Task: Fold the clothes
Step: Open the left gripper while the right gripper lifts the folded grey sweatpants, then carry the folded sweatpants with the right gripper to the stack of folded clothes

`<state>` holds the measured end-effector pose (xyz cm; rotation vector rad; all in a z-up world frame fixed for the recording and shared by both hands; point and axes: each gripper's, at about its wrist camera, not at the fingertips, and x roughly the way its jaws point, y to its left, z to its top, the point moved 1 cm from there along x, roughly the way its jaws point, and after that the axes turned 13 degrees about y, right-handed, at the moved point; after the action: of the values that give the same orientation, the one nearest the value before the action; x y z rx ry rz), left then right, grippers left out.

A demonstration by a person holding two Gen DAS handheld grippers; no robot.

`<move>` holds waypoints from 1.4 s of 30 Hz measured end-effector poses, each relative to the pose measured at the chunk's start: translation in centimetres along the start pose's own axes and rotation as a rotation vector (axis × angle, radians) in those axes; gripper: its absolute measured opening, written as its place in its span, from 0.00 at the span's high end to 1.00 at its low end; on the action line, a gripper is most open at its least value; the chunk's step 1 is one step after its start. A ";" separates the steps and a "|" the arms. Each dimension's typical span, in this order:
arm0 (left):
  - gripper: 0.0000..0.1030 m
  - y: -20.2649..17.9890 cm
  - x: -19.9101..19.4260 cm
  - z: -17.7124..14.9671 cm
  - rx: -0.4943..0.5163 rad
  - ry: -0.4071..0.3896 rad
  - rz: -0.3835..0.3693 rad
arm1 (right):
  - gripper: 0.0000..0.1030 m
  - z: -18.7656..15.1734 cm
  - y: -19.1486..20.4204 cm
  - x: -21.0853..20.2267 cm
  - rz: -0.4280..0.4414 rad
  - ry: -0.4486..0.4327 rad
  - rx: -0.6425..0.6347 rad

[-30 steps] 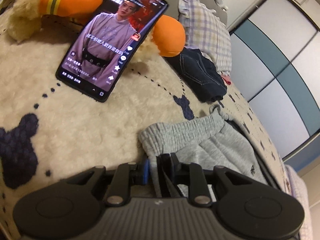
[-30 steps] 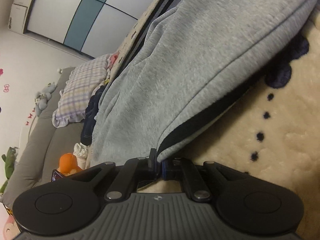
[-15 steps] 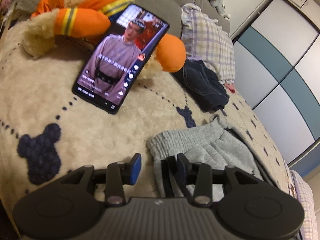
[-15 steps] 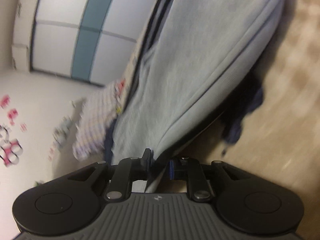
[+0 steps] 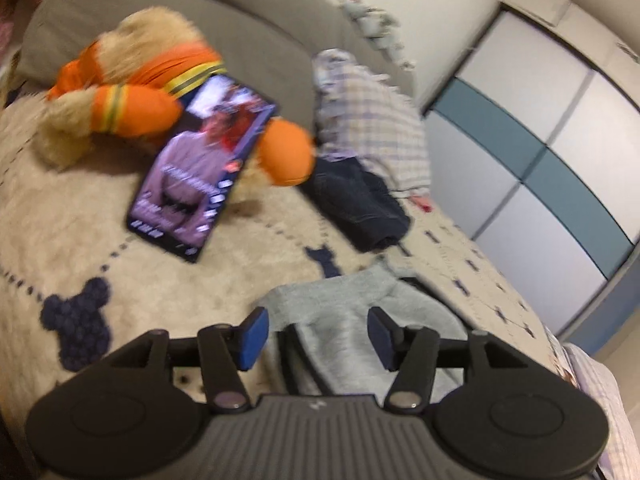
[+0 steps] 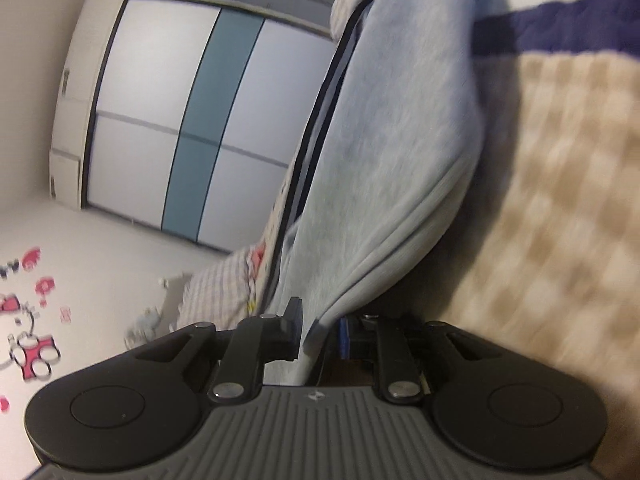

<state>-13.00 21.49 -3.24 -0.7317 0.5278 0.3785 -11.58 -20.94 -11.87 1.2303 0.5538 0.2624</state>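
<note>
The left gripper (image 5: 316,332) stands with its jaws wide apart over the waistband end of the grey pants (image 5: 360,320), gripping nothing, while the right gripper (image 6: 318,330) has its jaws close about a hem edge of the same pants (image 6: 392,152), though whether they pinch it I cannot tell. The pants lie along the bed (image 5: 80,216). This looks like a regrip between folds; the next move likely calls for a fresh hold by the left. Farther off lie a phone (image 5: 202,168), a plush toy (image 5: 132,92) and dark jeans (image 5: 360,208).
</note>
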 end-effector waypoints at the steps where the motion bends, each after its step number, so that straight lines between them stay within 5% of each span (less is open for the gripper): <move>1: 0.43 -0.7 0.0 -0.2 0.036 0.001 -0.023 | 0.80 0.3 -0.3 -0.2 0.005 -0.017 0.013; 7: 0.42 -3.9 1.5 -2.8 0.183 0.138 -0.200 | 0.80 2.9 -1.8 -1.7 0.051 -0.150 0.096; 13: 0.42 -7.5 3.3 -5.7 0.336 0.296 -0.285 | 0.80 6.0 -2.4 -3.1 0.104 -0.223 0.136; 22: 0.42 -10.2 3.3 -8.1 0.483 0.357 -0.401 | 0.80 9.6 -3.0 -3.9 0.109 -0.262 0.158; 26: 0.42 -10.4 3.1 -8.2 0.510 0.376 -0.471 | 0.80 11.8 -2.7 -4.2 0.096 -0.257 0.138; 32: 0.41 -10.5 2.6 -8.4 0.579 0.410 -0.553 | 0.80 15.7 1.3 -2.2 -0.040 -0.189 -0.044; 37: 0.39 -11.6 2.7 -9.3 0.701 0.379 -0.549 | 0.80 18.4 4.2 0.8 -0.175 -0.085 -0.205; 42: 0.38 -13.2 4.1 -10.0 0.768 0.358 -0.523 | 0.69 20.1 4.8 3.6 -0.209 -0.025 -0.248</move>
<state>-6.32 5.87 -4.91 -0.1622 0.7289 -0.4448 2.67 -34.09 -3.74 0.9270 0.6047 0.1341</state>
